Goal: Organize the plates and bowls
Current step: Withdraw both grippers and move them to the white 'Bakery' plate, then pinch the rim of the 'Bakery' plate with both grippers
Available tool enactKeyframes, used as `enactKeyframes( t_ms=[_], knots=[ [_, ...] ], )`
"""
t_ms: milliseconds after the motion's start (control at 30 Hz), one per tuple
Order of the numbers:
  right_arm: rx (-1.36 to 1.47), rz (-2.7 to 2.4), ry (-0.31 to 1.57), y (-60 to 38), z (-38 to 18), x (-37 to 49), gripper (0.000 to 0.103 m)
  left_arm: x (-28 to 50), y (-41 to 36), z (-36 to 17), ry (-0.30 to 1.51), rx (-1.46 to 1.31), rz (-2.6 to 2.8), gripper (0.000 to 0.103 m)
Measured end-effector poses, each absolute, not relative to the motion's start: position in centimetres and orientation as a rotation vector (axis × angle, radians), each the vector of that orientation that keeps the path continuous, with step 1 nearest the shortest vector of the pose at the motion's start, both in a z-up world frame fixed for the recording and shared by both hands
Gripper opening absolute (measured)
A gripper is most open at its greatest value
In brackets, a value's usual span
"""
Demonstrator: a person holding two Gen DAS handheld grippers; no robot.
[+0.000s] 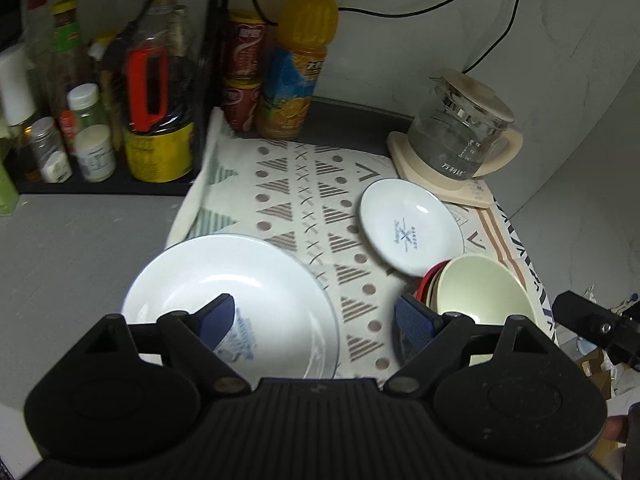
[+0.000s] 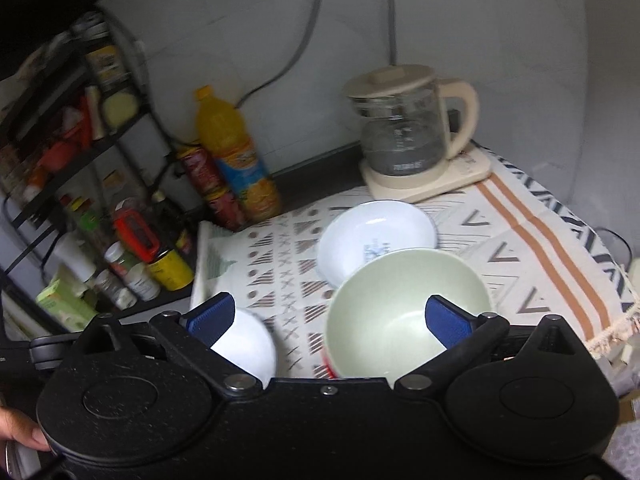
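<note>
**Q:** White plates, where do they sit for you?

**A:** Your big white plate (image 1: 230,304) lies at the near left of the patterned cloth (image 1: 320,200) on the desk, right under your left tool (image 1: 316,316), which is spread wide and gripping nothing. The small white plate (image 1: 410,226) leans on the stack of bowls, pale green bowl (image 2: 400,316) on top.

**Q:** And the right one?

**A:** Your right tool (image 2: 330,316) is spread too, hovering over that green bowl. The kettle (image 2: 408,136) stands behind.
</note>
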State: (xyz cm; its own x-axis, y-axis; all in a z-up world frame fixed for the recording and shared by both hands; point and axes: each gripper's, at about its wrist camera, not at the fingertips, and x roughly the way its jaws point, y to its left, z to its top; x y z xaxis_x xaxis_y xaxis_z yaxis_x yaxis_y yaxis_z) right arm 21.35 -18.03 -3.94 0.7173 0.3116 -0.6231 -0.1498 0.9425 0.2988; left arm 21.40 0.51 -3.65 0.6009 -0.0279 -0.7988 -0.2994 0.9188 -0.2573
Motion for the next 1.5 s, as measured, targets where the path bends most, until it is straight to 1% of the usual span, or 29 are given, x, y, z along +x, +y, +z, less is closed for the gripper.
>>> enactKeyframes(
  t_ms=[333, 533, 700, 833, 1200, 1267, 1367, 1500],
  knots=[
    [0.279, 0.170, 0.758, -19.9, -5.2, 26.5, 0.101, 28.0, -0.3, -5.1, 0.945, -0.398, 0.095, 0.086],
    [0.303, 0.127, 0.784, -20.6, -6.2, 30.1, 0.093, 31.7, -0.5, -6.5, 0.967, -0.388, 0.053, 0.086],
    [0.318, 0.096, 0.826, -20.6, -7.6, 33.1, 0.090, 34.8, -0.6, -7.9, 0.996, -0.385, 0.021, 0.085],
    [0.346, 0.081, 0.871, -20.7, -9.0, 35.4, 0.080, 37.0, -0.6, -9.1, 1.027, -0.381, 0.003, 0.084],
    [0.374, 0.014, 0.948, -21.4, -11.7, 39.7, 0.078, 41.9, -0.8, -12.3, 1.096, -0.375, -0.049, 0.083],
    [0.385, 0.009, 0.969, -21.6, -12.3, 40.4, 0.070, 42.6, -0.9, -13.0, 1.113, -0.372, -0.056, 0.081],
    [0.389, -0.010, 1.013, -21.8, -13.4, 41.3, 0.066, 43.6, -0.9, -14.0, 1.141, -0.377, -0.060, 0.077],
    [0.400, -0.002, 1.074, -21.7, -14.7, 42.5, 0.065, 44.5, -0.9, -15.3, 1.174, -0.390, -0.070, 0.072]
  ],
)
